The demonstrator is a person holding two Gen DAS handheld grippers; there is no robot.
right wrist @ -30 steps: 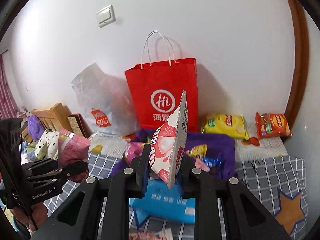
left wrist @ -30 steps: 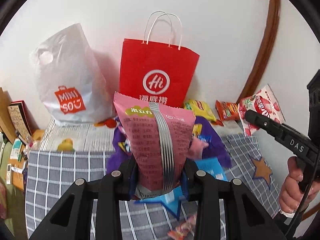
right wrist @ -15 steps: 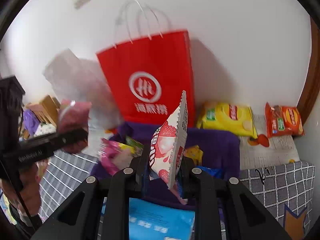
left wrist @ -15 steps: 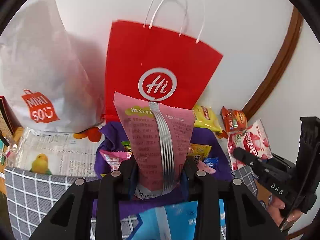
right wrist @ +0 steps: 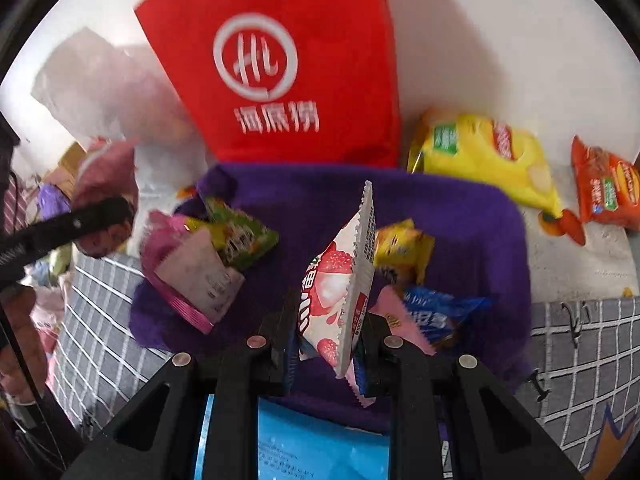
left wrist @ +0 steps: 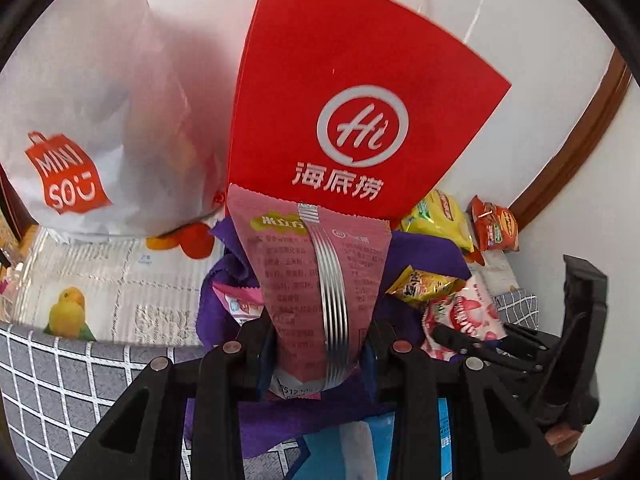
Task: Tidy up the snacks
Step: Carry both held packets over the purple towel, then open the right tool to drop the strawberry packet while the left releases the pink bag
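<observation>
We have carried both packets in over the last second: the red paper bag [left wrist: 360, 92] and the purple cloth [right wrist: 460, 216] have grown large ahead of the jaws, and both views have dipped toward the pile. We read that as the carry nearly done, with the set-down on the cloth still to come.

Our left gripper [left wrist: 316, 344] is clamped on the pink packet [left wrist: 308, 280], which stands upright between its jaws. Our right gripper [right wrist: 328, 340] is closed on the strawberry packet [right wrist: 340, 292], held edge-on, just above the cloth. Loose snacks lie beyond and to either side of the right jaws.

The bottom of each packet is hidden behind the fingers. The blue packet [right wrist: 320, 444] beneath the right jaws is cut off. The right view is blurred, so the print is unreadable.
</observation>
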